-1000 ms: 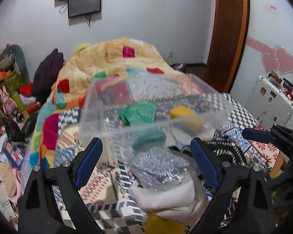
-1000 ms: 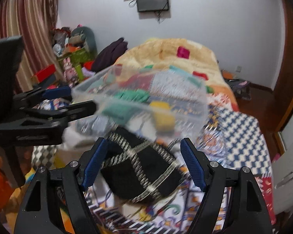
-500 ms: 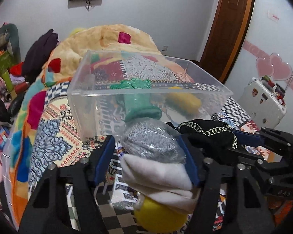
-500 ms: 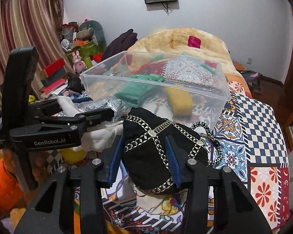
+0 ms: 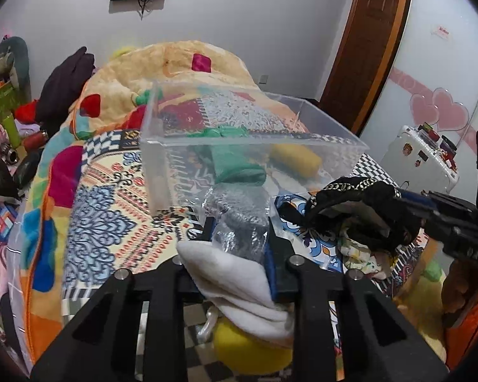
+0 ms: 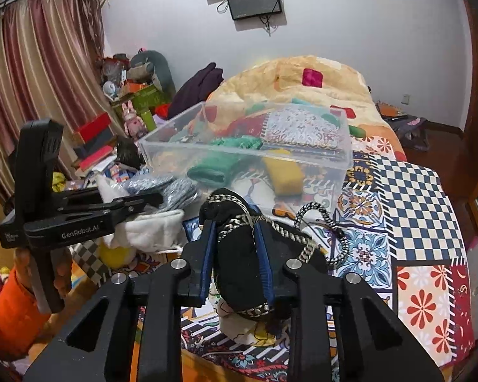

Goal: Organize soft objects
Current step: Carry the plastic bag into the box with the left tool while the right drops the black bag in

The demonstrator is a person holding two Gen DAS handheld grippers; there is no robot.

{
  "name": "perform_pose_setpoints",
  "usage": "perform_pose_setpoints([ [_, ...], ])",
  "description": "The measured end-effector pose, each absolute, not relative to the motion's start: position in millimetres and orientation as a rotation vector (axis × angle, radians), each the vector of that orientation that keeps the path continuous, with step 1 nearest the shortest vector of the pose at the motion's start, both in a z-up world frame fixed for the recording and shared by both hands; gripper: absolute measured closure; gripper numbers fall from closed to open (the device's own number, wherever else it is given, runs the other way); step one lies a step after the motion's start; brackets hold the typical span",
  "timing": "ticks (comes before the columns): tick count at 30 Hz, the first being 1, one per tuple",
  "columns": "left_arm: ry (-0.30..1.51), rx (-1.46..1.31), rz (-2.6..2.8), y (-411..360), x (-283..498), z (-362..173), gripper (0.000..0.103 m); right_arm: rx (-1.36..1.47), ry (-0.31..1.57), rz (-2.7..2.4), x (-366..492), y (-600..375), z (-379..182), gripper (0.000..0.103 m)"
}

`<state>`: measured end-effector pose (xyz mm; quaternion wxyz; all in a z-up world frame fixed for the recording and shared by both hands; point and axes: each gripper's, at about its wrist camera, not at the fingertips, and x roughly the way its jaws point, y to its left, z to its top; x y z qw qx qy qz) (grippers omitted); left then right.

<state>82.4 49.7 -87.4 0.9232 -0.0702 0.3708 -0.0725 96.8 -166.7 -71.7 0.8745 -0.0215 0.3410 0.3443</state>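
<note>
Socks [image 5: 239,232], grey knit in crinkly plastic, near the clear bin [image 5: 162,165] on the bed [image 6: 414,191]: left gripper [image 5: 237,248] jaws clamp them. Right gripper [image 6: 237,254] jaws pinch black braided-trim cloth [image 6: 239,273].

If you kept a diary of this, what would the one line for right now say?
left gripper: shut on bagged grey cloth | right gripper: shut on black pouch | clear bin: ahead, holds green and yellow rolls

The left gripper's fingertips [image 5: 239,238] vanish behind the bagged grey cloth [image 5: 239,222] and white fabric [image 5: 235,283]. At six o'clock, a yellow ball [image 5: 248,353] hides beneath them. What lies under the black bundle [image 6: 239,254] is unclear.
</note>
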Motion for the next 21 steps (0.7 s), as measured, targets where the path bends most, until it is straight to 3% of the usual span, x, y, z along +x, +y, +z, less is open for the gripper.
perform_pose_setpoints([
  [21,0.551,-0.156,-0.187,52,84,-10,0.080,0.031,0.499,0.661,113,-175,-10,0.086],
])
